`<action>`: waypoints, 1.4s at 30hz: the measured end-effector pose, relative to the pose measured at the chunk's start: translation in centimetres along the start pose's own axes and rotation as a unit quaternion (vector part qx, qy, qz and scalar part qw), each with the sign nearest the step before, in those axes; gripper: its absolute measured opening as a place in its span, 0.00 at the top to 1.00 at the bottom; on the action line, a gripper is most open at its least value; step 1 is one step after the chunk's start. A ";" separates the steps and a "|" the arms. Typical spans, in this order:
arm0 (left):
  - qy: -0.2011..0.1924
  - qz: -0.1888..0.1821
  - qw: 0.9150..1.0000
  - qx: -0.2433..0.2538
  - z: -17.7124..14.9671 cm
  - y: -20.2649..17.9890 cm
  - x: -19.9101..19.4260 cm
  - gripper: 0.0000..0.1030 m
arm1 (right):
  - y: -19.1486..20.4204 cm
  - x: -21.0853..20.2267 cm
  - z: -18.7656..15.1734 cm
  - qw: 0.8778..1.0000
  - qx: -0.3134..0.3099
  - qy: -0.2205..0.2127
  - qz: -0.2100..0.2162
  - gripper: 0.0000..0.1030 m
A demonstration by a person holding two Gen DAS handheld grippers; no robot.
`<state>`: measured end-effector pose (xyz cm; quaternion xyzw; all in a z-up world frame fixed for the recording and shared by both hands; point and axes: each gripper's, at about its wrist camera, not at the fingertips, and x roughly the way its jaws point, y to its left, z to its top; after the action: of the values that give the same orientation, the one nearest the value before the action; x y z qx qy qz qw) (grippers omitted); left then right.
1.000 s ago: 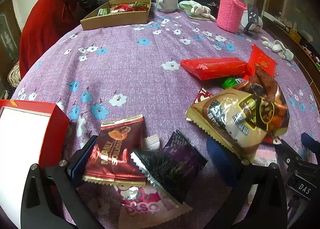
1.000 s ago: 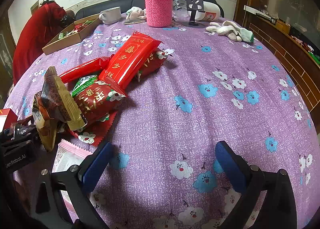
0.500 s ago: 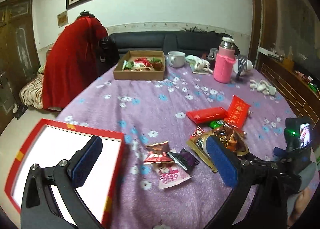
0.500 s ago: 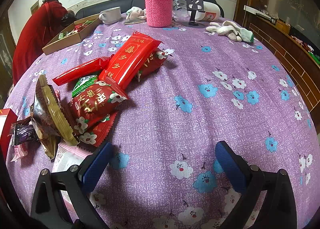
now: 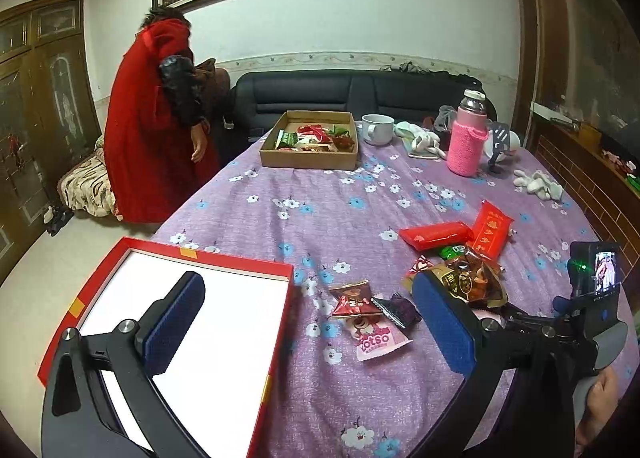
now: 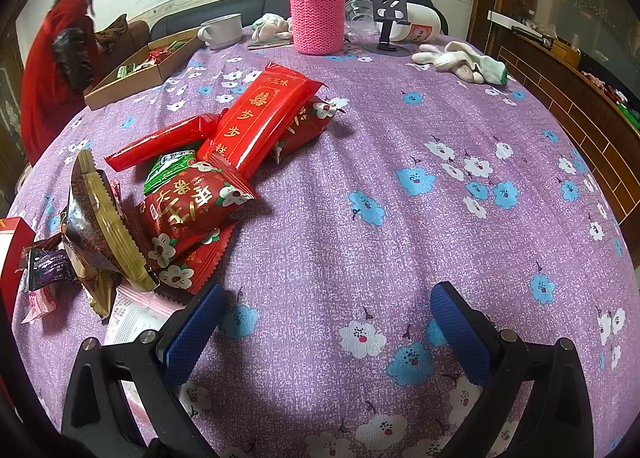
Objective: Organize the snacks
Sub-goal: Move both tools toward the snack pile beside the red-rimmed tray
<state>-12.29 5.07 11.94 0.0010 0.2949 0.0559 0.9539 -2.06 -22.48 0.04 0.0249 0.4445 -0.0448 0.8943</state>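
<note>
A pile of snack packets lies on the purple flowered tablecloth (image 5: 332, 210): a long red pack (image 5: 434, 235), a red pack with gold letters (image 6: 262, 120), a brown bag (image 5: 474, 280), a pink "Lotso" packet (image 5: 376, 338) and a dark purple packet (image 5: 398, 308). An empty red box with a white inside (image 5: 208, 338) sits at the near left. My left gripper (image 5: 308, 330) is open and empty, raised above the box edge and the small packets. My right gripper (image 6: 324, 332) is open and empty, low over bare cloth to the right of the pile.
A cardboard tray of snacks (image 5: 310, 144) stands at the far side, with a white mug (image 5: 377, 129), a pink-sleeved thermos (image 5: 468, 138), a phone stand (image 6: 390, 18) and white gloves (image 6: 460, 58). A person in red (image 5: 152, 126) stands at the far left.
My left gripper has risen and pulled back from just above the small packets, so the whole table and red box now show. My right gripper has stayed still.
</note>
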 end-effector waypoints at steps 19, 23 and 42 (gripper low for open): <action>0.027 -0.008 0.999 0.021 -1.0 -0.1 0.6 0.00 | 0.0 0.0 0.0 1.000 0.000 0.000 0.000 0.00; 0.082 -0.043 0.995 0.033 -2.9 0.8 2.3 0.00 | 0.0 0.0 0.0 1.000 0.000 0.000 0.000 0.00; 0.103 -0.027 0.994 0.035 -3.4 3.1 4.9 0.00 | 1.9 -2.8 -1.5 0.988 -0.011 0.014 0.152 0.00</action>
<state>-10.53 8.55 6.45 0.0207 0.3935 0.0196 0.9189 -4.75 -20.26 1.36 0.0834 0.4488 0.0972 0.8844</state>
